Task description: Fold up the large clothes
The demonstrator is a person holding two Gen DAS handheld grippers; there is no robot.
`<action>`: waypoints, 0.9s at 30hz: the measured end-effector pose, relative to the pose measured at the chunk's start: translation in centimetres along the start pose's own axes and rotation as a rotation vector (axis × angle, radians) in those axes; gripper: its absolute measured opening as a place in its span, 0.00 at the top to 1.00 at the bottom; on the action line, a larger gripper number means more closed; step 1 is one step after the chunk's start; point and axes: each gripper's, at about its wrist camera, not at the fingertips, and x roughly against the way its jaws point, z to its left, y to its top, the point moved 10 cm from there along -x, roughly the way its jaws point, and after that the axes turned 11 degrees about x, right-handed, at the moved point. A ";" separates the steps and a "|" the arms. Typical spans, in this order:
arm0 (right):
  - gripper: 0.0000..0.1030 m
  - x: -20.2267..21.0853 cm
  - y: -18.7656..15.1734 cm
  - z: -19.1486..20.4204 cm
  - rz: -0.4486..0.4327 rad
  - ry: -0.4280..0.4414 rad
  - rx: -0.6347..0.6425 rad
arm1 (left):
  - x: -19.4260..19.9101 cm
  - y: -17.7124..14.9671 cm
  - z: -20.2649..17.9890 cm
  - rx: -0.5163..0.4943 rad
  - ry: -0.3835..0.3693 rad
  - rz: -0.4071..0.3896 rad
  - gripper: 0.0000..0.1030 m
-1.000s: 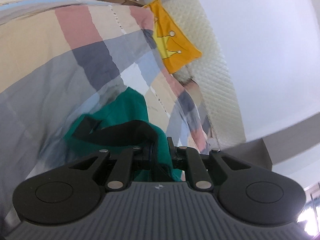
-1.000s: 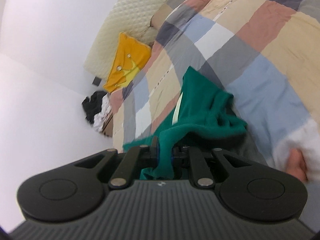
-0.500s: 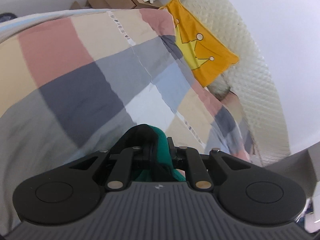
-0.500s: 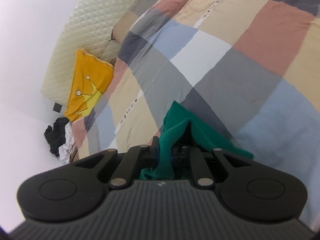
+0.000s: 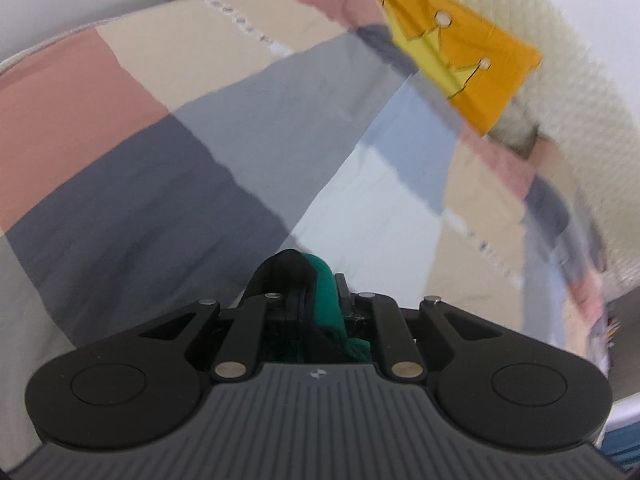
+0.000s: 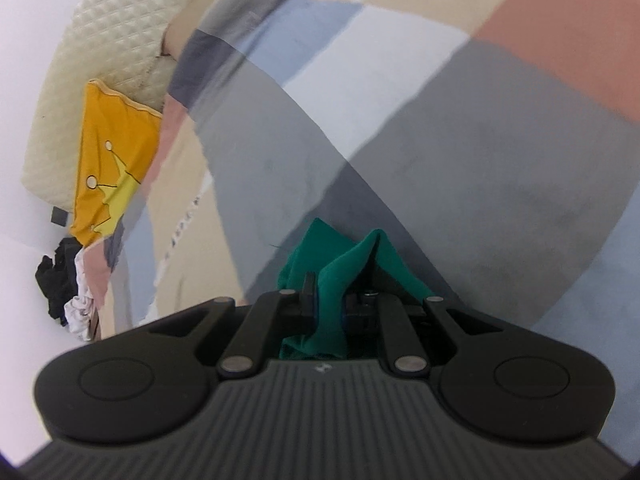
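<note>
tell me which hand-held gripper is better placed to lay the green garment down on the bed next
Neither clearly: left hand-held gripper and right hand-held gripper are each shut on the green garment, both low over the checked bedspread. Likely they lower it together; the right shows more loose cloth ahead.

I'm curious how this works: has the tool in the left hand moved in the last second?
Yes. The left tool, shut on the green garment, has gone forward over the patchwork bedspread, toward the yellow crown pillow, which now looms larger.
</note>
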 end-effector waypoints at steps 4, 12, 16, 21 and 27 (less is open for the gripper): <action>0.87 0.0 -0.2 -0.3 0.012 0.021 -0.028 | -1.5 -0.6 0.8 -0.002 0.008 0.020 0.83; 0.68 3.0 -0.2 2.1 0.008 0.074 0.044 | 2.6 -2.8 -1.4 -0.140 -0.048 0.029 0.34; 0.31 5.5 -0.5 4.1 -0.029 0.140 0.117 | 6.5 -4.5 -3.1 -0.195 -0.079 0.002 0.28; 0.24 9.5 -1.9 6.6 -0.091 0.219 0.254 | 11.0 -8.2 -5.3 -0.270 -0.117 -0.062 0.26; 0.25 10.2 -4.5 8.7 -0.121 0.186 0.511 | 10.6 -15.1 -6.6 -0.349 -0.118 -0.043 0.26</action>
